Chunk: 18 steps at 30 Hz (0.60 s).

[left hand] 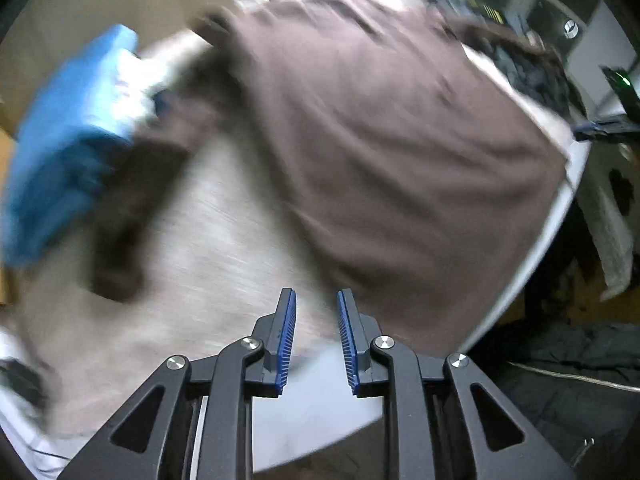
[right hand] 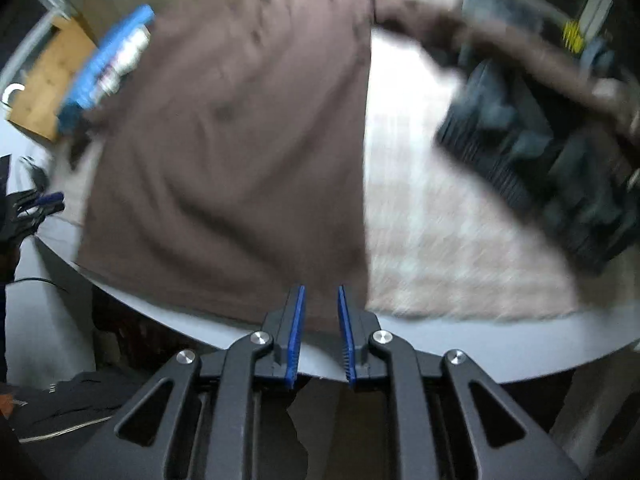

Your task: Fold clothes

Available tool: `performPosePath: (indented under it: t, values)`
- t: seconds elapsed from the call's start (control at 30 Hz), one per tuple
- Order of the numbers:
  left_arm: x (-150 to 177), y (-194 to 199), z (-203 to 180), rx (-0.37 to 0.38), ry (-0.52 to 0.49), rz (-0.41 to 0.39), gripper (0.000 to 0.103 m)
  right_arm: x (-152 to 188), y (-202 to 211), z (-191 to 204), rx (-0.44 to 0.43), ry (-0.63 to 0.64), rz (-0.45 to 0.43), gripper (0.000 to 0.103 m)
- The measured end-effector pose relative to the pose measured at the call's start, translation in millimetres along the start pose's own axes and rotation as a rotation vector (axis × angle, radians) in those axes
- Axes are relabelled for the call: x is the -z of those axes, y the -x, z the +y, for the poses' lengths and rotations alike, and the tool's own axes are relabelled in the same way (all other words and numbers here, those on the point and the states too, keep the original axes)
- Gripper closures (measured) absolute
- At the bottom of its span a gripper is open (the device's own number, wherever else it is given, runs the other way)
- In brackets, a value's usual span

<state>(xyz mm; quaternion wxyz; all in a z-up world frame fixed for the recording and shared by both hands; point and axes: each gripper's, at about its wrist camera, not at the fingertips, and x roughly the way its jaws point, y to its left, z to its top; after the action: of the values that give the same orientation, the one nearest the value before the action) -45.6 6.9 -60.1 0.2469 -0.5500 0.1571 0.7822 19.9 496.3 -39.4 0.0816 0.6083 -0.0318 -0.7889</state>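
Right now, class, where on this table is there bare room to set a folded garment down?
The widest free patch is the pale mat between the spread brown shirt and the dark crumpled clothes pile. The left view shows another bare patch beside the shirt. It is crowded by the blue packet and along the near table rim.

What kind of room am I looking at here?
Probably a cluttered home or workroom corner, used for folding laundry: a brown shirt spread on a round white table, dark clothes piled beside it, more dark fabric on the floor.
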Motion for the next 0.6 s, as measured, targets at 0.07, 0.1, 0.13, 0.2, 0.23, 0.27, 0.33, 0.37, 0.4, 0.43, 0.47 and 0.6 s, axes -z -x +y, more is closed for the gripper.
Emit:
performPosePath:
  t: [0.07, 0.1, 0.13, 0.2, 0.23, 0.27, 0.33, 0.37, 0.4, 0.43, 0.47, 0.6]
  values:
    - [-24.4, 27.1, 26.4, -0.082, 0.015, -0.053, 0.081, -24.1, 36.4, -2.1, 0.016, 0.036, -0.08, 0.071]
    - [-41.8, 38.2, 38.5, -0.132, 0.019, -0.078, 0.081, -39.7, 52.1, -4.7, 0.038, 0.064, -0.12, 0.063]
    - [-60.0, 44.8, 47.1, -0.159, 0.016, -0.098, 0.08, -56.4, 66.3, -7.6, 0.063, 0.093, -0.159, 0.051]
    - [-91.5, 50.7, 59.1, -0.196, 0.015, -0.13, 0.076, -98.5, 82.7, -15.6, 0.135, 0.155, -0.222, 0.049]
    - [-109.3, 47.2, 61.7, -0.206, 0.024, -0.139, 0.073, -124.0, 81.2, -21.8, 0.148, 0.172, -0.24, 0.049]
    - [-127.2, 43.6, 64.2, -0.216, 0.033, -0.148, 0.073, -145.7, 79.1, -29.2, 0.15, 0.183, -0.257, 0.049]
    - [-156.4, 29.3, 65.0, -0.237, 0.036, -0.149, 0.071, -188.8, 61.4, -39.9, 0.143, 0.207, -0.284, 0.049]
    - [-168.9, 19.8, 64.0, -0.247, 0.033, -0.144, 0.07, -209.4, 50.2, -45.9, 0.139, 0.219, -0.292, 0.049]
    - [-180.8, 10.0, 63.0, -0.257, 0.03, -0.137, 0.07, -224.1, 41.1, -52.0, 0.13, 0.221, -0.288, 0.049]
    - [-189.8, -1.2, 62.2, -0.26, 0.034, -0.124, 0.069, -238.7, 31.9, -58.1, 0.121, 0.223, -0.284, 0.049]
    - [-197.8, -14.1, 61.8, -0.254, 0.044, -0.11, 0.069, -252.4, 22.4, -63.5, 0.111, 0.224, -0.279, 0.049]
    - [-223.2, -52.6, 70.0, -0.223, 0.089, -0.063, 0.068, -295.2, -27.1, -79.1, 0.075, 0.222, -0.229, 0.049]
